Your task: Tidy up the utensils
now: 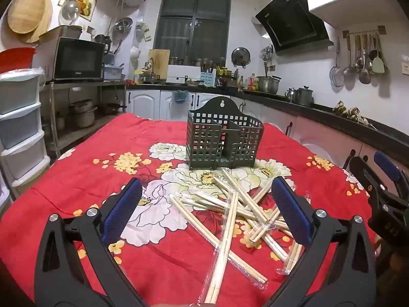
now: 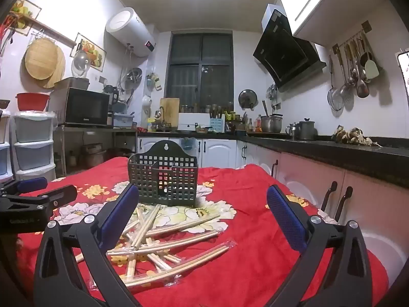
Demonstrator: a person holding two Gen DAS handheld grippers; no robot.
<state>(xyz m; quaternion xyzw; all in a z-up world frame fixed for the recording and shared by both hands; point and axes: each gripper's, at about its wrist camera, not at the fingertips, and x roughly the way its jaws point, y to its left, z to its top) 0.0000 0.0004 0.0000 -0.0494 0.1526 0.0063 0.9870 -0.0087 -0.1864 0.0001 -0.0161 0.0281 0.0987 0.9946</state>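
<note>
A dark green slotted utensil caddy [image 1: 225, 138] [image 2: 163, 179] with several compartments stands upright in the middle of the red flowered tablecloth [image 1: 76, 174] [image 2: 250, 250]. In front of it lies a crossed heap of wooden chopstick pairs in clear wrappers [image 1: 230, 215] [image 2: 163, 245]. My left gripper [image 1: 207, 199] hangs wide open over the heap, tilted a little down, with nothing pressed between its blue pads. My right gripper [image 2: 202, 209] is wide open and level, just right of the heap and holding nothing. It also shows at the right edge of the left wrist view, right gripper [image 1: 381, 176].
White cabinets with dark handles [image 2: 334, 199] and a black counter [image 2: 332, 151] run close along the table's right side. Grey plastic drawers [image 1: 18, 128] stand at the left. A microwave [image 1: 76, 60] sits on a metal rack behind them.
</note>
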